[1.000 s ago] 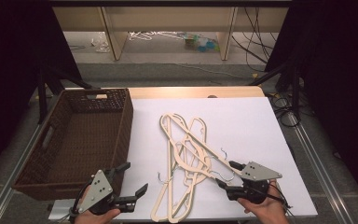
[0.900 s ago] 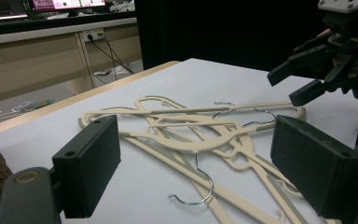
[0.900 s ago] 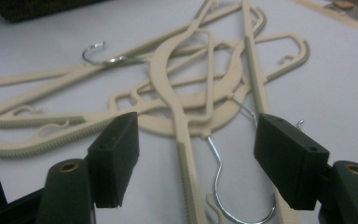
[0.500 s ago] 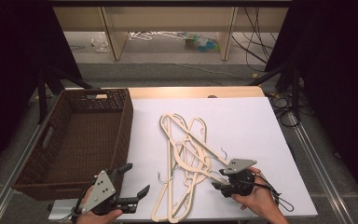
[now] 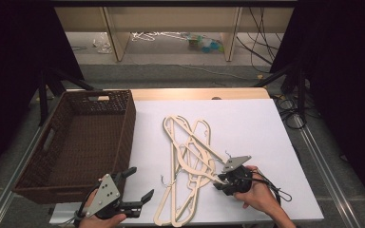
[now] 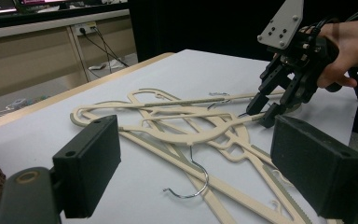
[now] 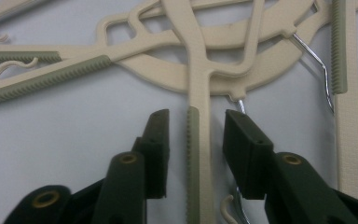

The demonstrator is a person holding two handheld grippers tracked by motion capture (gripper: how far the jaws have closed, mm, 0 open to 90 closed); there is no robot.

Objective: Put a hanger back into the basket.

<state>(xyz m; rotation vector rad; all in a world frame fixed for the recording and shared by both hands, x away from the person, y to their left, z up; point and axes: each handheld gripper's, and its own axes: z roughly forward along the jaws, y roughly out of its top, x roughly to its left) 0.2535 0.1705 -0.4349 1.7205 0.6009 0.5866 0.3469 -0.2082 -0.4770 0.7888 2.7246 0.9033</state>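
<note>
Several cream plastic hangers [image 5: 190,156] with metal hooks lie tangled on the white table top [image 5: 252,123]. My right gripper [image 5: 220,180] is at the pile's right edge. In the right gripper view its jaws [image 7: 197,126] straddle one hanger arm [image 7: 193,158] with its grey ribbed strip. The jaws have just been closing, but a gap remains on each side, so the pads do not press. My left gripper [image 5: 140,184] hovers open near the table's front edge with nothing between its fingers. The left gripper view looks over the hangers [image 6: 177,135] to the right gripper [image 6: 263,109].
A dark woven basket [image 5: 123,128] stands on the left, next to the white table top. A loose metal hook [image 6: 193,186] curls in front of the left gripper. Cables and clutter lie on the floor beyond the table. The table's right and far parts are bare.
My right gripper has moved left and down onto the edge of the hanger pile, and its jaws have narrowed around one hanger arm. The left gripper has stayed put.
</note>
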